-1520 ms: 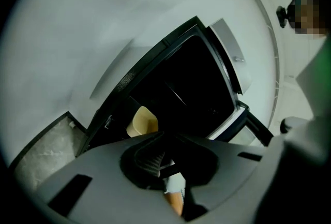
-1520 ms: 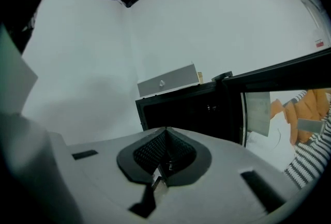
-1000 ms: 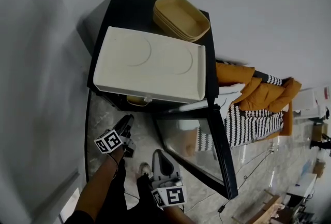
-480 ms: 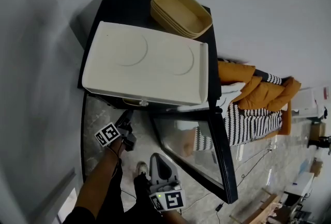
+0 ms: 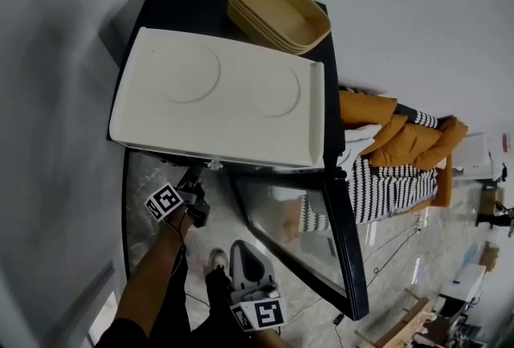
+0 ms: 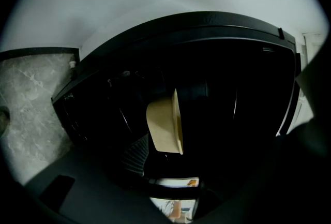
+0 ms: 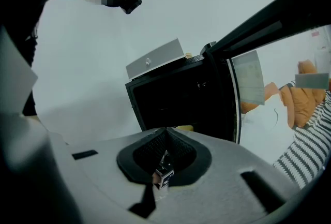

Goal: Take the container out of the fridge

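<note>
One black fridge (image 5: 173,1) stood against the wall with its glass door (image 5: 341,250) swung wide toward the right of the head view, so the dark cavity faced both grippers. Inside that cavity sat the tan container (image 6: 164,129), a shallow tub. In the left gripper view it lay straight ahead, near centre, with its rim running up and down the frame. I judged that this came from the gripper being rolled against it, not from the tub standing on edge. The left gripper (image 5: 195,178) was at the mouth of the fridge, much nearer the container than the right gripper (image 5: 243,251), which hung back from the opening beside the door. The left jaws had just been opening and stood wide, with nothing pressed between them; the container lay beyond their tips. The right jaws were closed together on nothing.
</note>
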Available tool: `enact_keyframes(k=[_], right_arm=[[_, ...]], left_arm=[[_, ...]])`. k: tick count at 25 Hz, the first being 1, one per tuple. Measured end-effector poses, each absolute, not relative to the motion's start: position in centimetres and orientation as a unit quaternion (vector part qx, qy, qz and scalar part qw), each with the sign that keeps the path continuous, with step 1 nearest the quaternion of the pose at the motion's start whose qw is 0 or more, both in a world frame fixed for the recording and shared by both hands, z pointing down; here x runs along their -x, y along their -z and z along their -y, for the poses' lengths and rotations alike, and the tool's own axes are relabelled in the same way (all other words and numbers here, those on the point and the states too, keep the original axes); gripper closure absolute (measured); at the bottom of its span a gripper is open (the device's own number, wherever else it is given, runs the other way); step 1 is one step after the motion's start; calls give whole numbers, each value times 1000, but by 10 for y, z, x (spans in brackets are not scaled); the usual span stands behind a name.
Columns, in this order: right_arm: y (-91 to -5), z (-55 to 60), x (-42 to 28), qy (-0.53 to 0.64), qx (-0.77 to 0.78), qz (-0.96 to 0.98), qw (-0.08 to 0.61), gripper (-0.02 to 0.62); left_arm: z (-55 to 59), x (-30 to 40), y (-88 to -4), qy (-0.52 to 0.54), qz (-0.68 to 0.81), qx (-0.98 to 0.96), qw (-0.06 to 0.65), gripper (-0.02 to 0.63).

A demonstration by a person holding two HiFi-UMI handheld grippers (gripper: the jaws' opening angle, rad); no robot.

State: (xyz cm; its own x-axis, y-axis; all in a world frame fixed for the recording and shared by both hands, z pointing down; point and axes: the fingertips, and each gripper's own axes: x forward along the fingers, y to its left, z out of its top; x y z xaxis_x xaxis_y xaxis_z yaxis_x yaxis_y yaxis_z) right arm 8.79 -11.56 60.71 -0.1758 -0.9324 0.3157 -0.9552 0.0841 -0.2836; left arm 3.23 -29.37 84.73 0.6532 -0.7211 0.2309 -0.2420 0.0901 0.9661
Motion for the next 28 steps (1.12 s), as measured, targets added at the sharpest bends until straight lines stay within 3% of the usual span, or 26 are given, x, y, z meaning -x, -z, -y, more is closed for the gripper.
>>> enact_keyframes(k=[22, 28], right_arm=[[-626, 114, -93, -230, -640, 732, 32, 595], [-628, 112, -94, -232, -641, 731, 35, 595]], left_arm=[[313, -48, -856, 243, 334, -643, 645, 362], [315, -48, -851, 254, 329, -644, 642, 408]])
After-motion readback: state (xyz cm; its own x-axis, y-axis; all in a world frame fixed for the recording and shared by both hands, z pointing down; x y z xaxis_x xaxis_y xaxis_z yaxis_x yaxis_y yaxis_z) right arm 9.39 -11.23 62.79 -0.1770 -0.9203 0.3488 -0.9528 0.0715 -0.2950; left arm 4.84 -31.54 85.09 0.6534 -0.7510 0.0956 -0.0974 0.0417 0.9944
